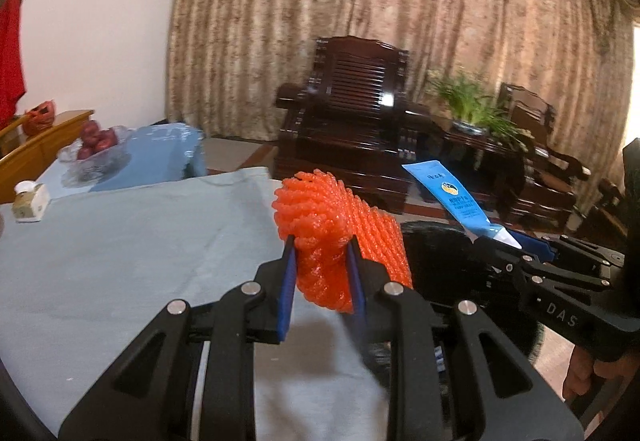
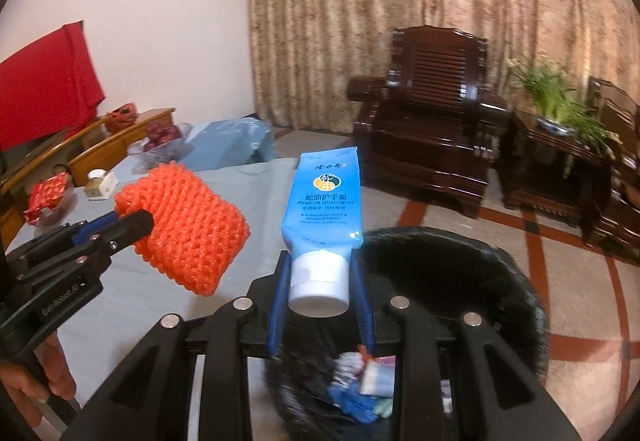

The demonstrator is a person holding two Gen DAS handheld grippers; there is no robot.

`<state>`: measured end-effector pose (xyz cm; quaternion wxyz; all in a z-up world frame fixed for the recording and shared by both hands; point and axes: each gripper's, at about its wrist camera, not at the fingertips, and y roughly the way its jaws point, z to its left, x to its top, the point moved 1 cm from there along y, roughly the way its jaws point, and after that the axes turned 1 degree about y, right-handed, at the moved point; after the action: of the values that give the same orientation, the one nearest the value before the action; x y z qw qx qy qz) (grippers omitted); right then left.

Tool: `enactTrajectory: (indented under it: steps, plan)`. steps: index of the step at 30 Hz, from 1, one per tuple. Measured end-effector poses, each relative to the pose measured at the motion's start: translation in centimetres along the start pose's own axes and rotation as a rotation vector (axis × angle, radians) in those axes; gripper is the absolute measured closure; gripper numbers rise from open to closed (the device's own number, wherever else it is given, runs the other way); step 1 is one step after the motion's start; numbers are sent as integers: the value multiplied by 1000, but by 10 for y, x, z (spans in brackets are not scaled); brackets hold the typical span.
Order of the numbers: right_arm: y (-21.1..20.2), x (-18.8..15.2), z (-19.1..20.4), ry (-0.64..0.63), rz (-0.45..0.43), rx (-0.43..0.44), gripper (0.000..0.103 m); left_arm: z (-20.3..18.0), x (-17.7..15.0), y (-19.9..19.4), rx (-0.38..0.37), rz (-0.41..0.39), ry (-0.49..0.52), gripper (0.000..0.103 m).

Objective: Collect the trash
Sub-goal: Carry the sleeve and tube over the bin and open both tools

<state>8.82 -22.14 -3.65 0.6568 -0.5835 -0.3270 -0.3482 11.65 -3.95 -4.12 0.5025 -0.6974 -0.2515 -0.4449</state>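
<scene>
— Surroundings? Obstacles?
— Dark armchair (image 2: 424,113) and potted plant (image 2: 560,101) beyond; glass fruit bowl (image 1: 96,153) and small carton (image 1: 30,201) far back on the bench (image 1: 140,241).
— Grips?
— Left hand-held gripper (image 1: 320,253) clamped on orange foam net (image 1: 332,225), over the bench edge. Right hand-held gripper (image 2: 320,273) pinching blue hand-cream tube (image 2: 324,201) above the black trash bin (image 2: 500,269), litter inside.

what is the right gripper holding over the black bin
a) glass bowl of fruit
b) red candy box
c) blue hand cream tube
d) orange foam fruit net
c: the right gripper is shut on the blue hand cream tube at its white cap end, just above the black bin; the orange foam net is in the left gripper.
</scene>
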Motion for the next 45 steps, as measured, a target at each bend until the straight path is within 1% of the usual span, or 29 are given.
enactTrajectory:
  steps: [3,9,14,18,25,32,33,35,36,37,38,39,40,41,42,43,44,45]
  plan:
    - [-8,-7,-23,24,-1,-36,74,-24,-3,9,-43,13,27,80]
    - [-17,-23,-63,72,17,-97,74,-60,-14,26,-109,48,73,80]
    - [-18,-39,-87,90,44,-133,74,-78,-23,45,-143,92,100,79]
    - [-12,-48,-100,104,71,-143,74,-93,-32,59,-156,121,120,79]
    - [-5,-60,-104,118,103,-149,74,-107,-39,79,-164,154,152,79]
    - [2,-68,-109,131,132,-156,74,-107,-44,89,-164,178,161,78]
    - [3,-69,-109,132,135,-158,74,-107,-44,90,-165,180,161,77]
    - [6,-71,-111,130,145,-162,73,-106,-45,92,-174,190,156,71]
    - [6,-71,-112,131,149,-167,72,-105,-43,93,-175,193,152,61]
    - [7,-71,-112,132,151,-170,69,-104,-44,93,-182,195,144,52]
    - [7,-71,-113,131,150,-175,57,-102,-44,93,-191,197,133,49]
    - [6,-71,-114,131,146,-180,49,-103,-44,94,-190,198,129,43]
    - [5,-71,-114,130,138,-186,47,-101,-44,93,-185,198,124,38]
    - [5,-70,-115,130,137,-190,43,-98,-44,92,-181,198,117,37]
    - [4,-69,-116,129,135,-196,33,-96,-43,92,-179,197,112,34]
    - [2,-68,-116,129,128,-205,27,-92,-42,90,-176,196,105,30]
    - [1,-68,-116,129,122,-212,17,-89,-41,88,-172,193,99,28]
    - [0,-67,-115,129,113,-221,8,-85,-40,85,-166,187,96,23]
